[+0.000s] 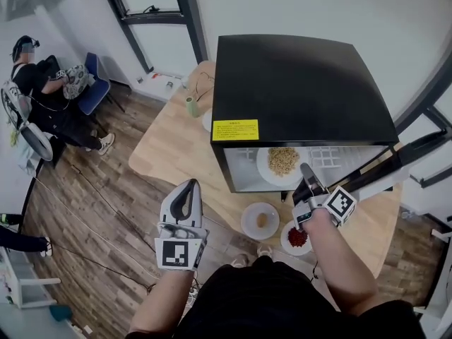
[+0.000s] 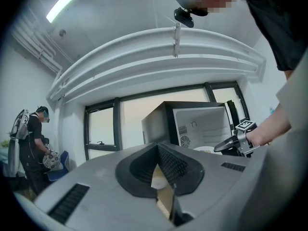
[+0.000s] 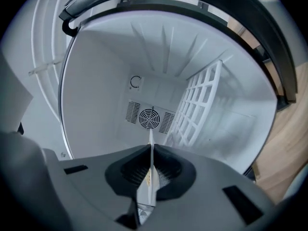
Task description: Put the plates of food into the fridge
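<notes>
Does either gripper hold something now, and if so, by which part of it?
The right gripper pinches the plate that sits in the fridge, by its rim. The left gripper holds nothing, and its jaws are together.

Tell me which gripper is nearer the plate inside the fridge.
Right. The right gripper is at the fridge opening, its tips just right of the plate. The left gripper is outside the fridge, well to the plate's left.

Bright even light, ceiling strip light point(image 2: 71, 3) glaring, fisheye-warped gripper views, dark corners
</notes>
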The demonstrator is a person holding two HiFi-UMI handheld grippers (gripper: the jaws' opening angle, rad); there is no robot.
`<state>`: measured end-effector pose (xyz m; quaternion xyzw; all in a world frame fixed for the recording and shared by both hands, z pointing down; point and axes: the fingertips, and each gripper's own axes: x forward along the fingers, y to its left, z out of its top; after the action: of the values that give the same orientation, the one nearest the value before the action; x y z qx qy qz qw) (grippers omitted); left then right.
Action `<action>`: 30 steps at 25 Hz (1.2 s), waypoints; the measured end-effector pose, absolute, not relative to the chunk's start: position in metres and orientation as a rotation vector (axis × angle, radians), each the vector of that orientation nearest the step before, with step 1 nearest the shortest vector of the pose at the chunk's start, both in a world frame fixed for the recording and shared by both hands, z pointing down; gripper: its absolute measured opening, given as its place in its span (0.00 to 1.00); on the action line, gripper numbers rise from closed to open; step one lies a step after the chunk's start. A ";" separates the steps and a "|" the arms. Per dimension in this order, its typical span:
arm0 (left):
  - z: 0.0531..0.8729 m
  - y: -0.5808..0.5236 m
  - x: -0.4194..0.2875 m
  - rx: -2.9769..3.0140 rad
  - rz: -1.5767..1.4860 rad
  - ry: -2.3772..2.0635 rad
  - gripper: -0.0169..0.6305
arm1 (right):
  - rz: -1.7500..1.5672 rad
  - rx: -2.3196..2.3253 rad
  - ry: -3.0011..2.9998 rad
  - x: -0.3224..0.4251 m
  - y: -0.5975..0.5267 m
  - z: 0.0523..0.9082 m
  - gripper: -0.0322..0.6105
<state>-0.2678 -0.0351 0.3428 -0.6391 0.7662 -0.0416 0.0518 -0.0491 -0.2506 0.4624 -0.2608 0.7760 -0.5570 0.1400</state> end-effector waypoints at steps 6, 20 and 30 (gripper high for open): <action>0.351 -0.028 -0.284 -1.918 -0.146 2.400 0.03 | -1.624 -0.800 2.263 -0.071 -0.259 0.471 0.10; 0.354 -0.019 -0.311 -1.840 -0.188 2.472 0.03 | -1.505 -0.890 2.494 -0.125 -0.274 0.466 0.10; 0.352 -0.009 -0.320 -1.822 -0.161 2.456 0.03 | -0.927 -1.151 3.098 -0.143 -0.276 0.471 0.17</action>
<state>-0.3203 -0.0093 0.3518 -0.5945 0.8014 -0.0525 0.0394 -0.1435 -0.2763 0.4710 -0.3318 0.8930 -0.2673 -0.1448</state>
